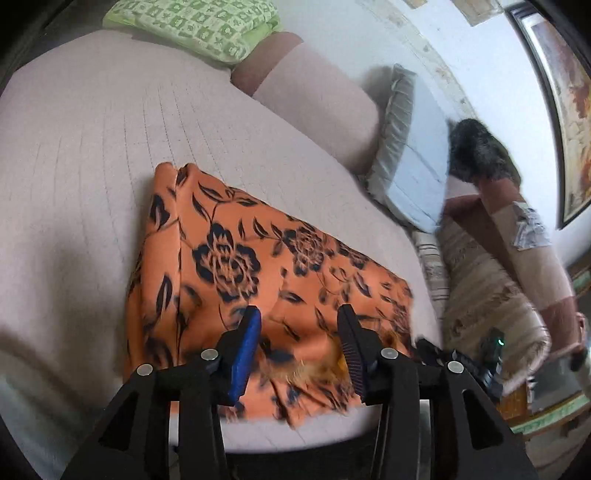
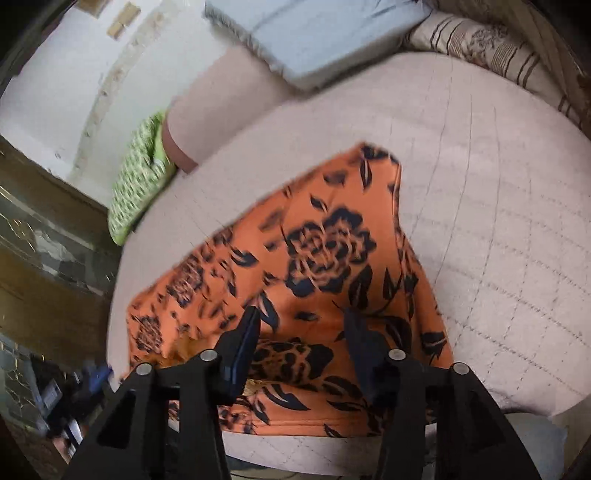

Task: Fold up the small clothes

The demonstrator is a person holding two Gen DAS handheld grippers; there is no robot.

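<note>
An orange garment with a black flower print (image 1: 240,258) lies folded on the quilted pink bed cover (image 1: 74,166); it also shows in the right wrist view (image 2: 314,258). My left gripper (image 1: 299,317) is open, its jaws wide apart just above the garment's near edge, holding nothing. My right gripper (image 2: 301,317) is open too, jaws apart over the garment's near part, empty. The right gripper also shows at the bed's right edge in the left wrist view (image 1: 461,362), held by the person's arm (image 1: 535,258).
A green patterned pillow (image 1: 199,26) lies at the far end of the bed, with a pink bolster (image 1: 314,96) and a pale blue cushion (image 1: 413,155) along the wall. A striped beige cover (image 1: 480,288) lies to the right. Dark furniture (image 2: 44,240) stands left of the bed.
</note>
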